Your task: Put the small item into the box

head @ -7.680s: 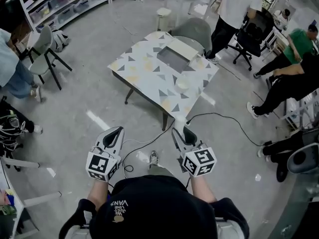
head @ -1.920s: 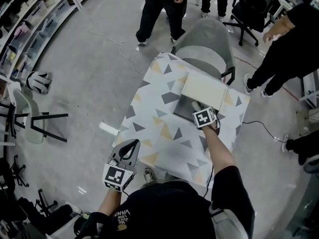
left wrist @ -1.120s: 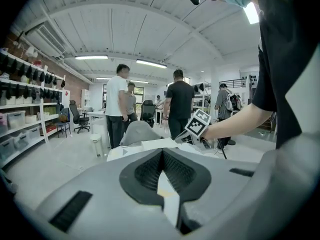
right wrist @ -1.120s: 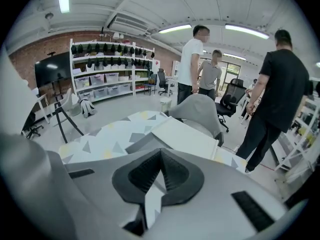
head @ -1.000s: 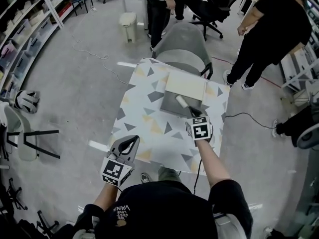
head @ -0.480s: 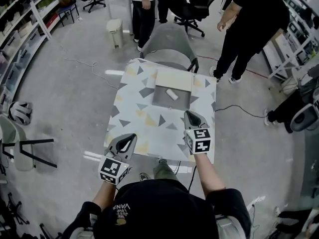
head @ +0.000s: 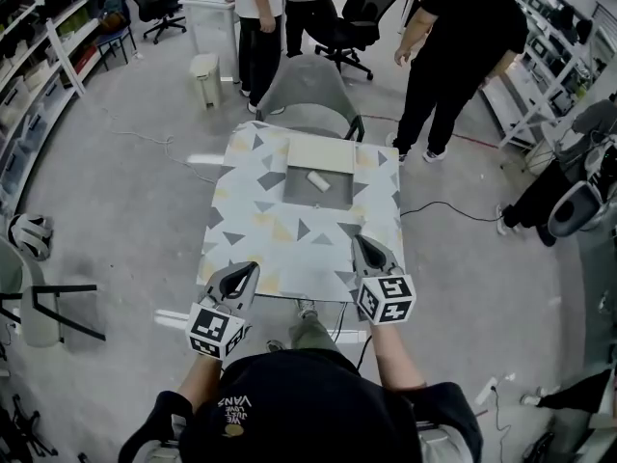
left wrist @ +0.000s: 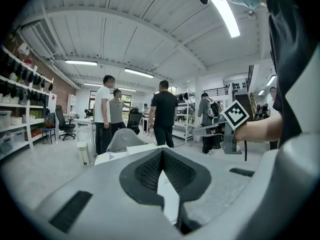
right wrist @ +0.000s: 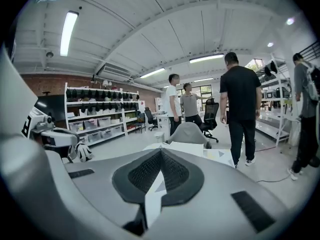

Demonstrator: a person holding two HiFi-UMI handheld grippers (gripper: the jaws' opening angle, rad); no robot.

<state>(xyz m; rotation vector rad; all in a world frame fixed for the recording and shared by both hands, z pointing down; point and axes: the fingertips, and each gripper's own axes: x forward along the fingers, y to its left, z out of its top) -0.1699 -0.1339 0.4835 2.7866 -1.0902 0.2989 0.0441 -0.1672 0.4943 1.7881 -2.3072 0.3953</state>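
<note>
A small white cylinder (head: 316, 181) lies inside the open grey box (head: 299, 189), whose pale lid (head: 321, 154) is folded back at the far side of the patterned table (head: 251, 230). Both grippers hang at the table's near edge, well short of the box. My left gripper (head: 249, 267) is shut and holds nothing; its pads meet in the left gripper view (left wrist: 161, 150). My right gripper (head: 359, 240) is also shut and holds nothing, with its pads together in the right gripper view (right wrist: 161, 151). The box lid (right wrist: 185, 146) shows beyond its jaws.
A grey chair (head: 307, 90) stands behind the table. People stand beyond it (head: 453, 46). A black cable (head: 453, 208) runs over the floor at the right. A bin (head: 204, 68) is at the far left, and a helmet (head: 27, 234) and chair (head: 29, 302) sit at the left.
My right gripper has drawn back from the box to the table's near edge, and the white cylinder stays in the box. The whole view has backed away from the table. The left gripper barely moved.
</note>
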